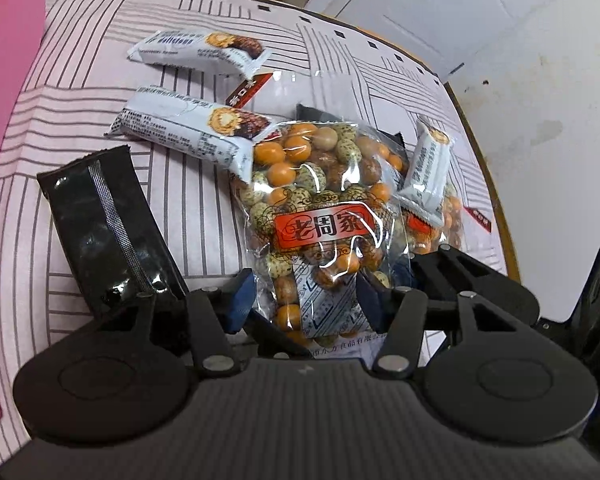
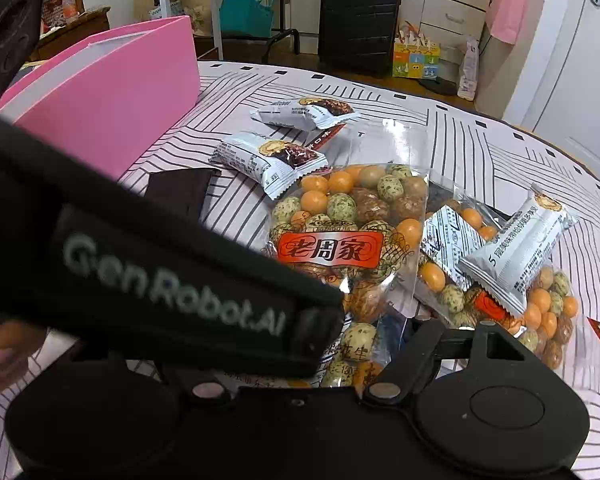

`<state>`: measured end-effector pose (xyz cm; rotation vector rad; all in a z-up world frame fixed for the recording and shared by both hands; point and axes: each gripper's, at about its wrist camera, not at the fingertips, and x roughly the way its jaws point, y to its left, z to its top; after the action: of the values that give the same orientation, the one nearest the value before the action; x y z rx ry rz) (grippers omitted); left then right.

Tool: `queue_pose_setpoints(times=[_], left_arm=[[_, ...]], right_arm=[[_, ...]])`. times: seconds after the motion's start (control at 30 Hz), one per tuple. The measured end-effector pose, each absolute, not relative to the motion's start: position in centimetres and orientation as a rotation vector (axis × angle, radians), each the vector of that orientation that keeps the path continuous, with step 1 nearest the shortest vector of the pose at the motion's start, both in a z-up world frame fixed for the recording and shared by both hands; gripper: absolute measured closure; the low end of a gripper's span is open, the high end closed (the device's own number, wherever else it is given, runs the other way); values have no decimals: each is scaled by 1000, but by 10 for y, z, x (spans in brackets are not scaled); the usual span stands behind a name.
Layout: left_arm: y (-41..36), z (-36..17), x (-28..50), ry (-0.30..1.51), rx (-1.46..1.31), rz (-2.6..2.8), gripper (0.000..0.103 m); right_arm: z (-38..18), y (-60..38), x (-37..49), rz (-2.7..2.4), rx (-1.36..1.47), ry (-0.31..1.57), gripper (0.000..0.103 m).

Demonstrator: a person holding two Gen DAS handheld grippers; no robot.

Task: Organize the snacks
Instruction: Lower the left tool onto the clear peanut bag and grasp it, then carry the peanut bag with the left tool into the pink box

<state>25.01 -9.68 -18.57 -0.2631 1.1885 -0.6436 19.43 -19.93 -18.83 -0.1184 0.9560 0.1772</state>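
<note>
We are straddling the nut bag (image 1: 320, 216) with the left gripper (image 1: 304, 300), jaws apart at its near end, long axis pointing away; right jaws unreadable.

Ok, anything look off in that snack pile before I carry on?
Nothing spilled or torn. The snacks are just jumbled: one white bar lies tilted across the second nut bag, and another white bar overlaps the nut bag between the left gripper fingers.
</note>
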Motion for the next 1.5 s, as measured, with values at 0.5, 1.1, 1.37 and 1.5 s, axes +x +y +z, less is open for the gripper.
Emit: queue_pose_setpoints(times=[0.5,1.1,1.37,1.5], left_arm=[[-95,-164,228,1217,-206,-657,50],[-87,-121,161,1279,-76,-675,50],[-68,-90,121,1246,-78,-697,49],[-56,-77,106,1222,-87,-691,49]], right_arm=[[-168,-198,177,208,-51,1028,23],[-137,-180,113,222,38,1012,24],[-112,-163,73,253,29,980,24],[-97,-151,61,271,13,959,24]])
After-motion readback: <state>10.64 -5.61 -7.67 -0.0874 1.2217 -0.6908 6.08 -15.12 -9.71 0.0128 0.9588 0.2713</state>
